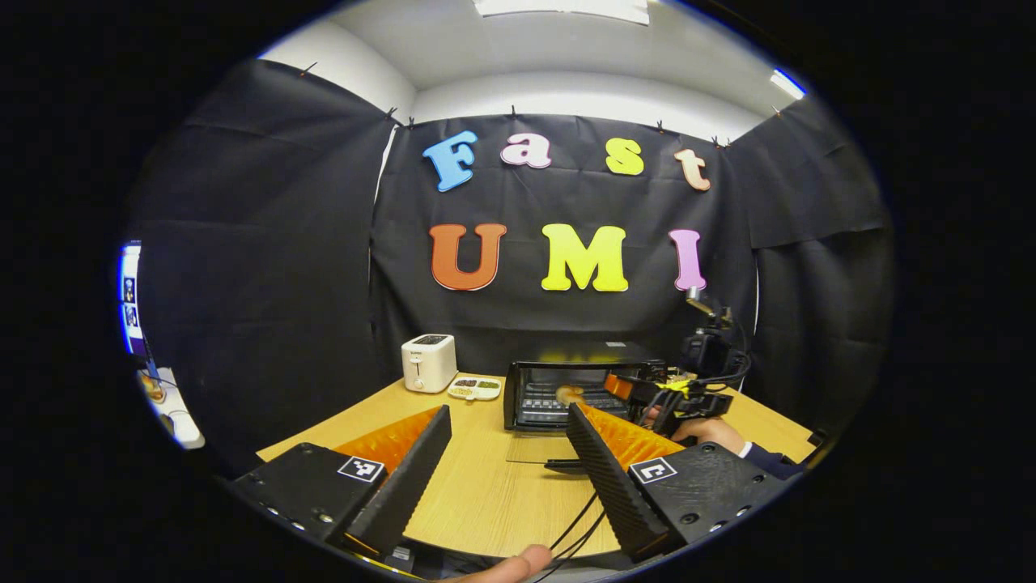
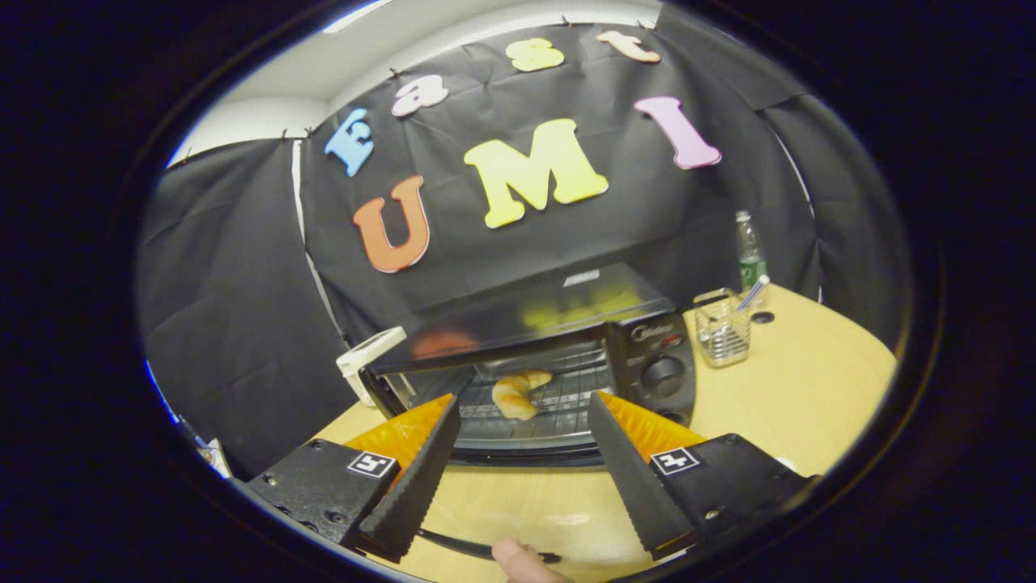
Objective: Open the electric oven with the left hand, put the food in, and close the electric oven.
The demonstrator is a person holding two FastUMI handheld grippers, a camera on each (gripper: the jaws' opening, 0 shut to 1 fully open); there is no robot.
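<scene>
One golden croissant (image 2: pixel 518 394) on oven rack (image 2: pixel 558 405)

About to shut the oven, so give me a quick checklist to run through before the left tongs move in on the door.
1. Croissant on the rack, inside the oven: ok.
2. Right tongs open, empty, outside the cavity: ok.
3. Right tongs clear of the door's swing: not ok, they sit just in front of the opening.
4. Oven door down flat on the table: ok.
5. Left tongs open, holding nothing: ok.
6. Food fully behind the door line: cannot tell.
</scene>
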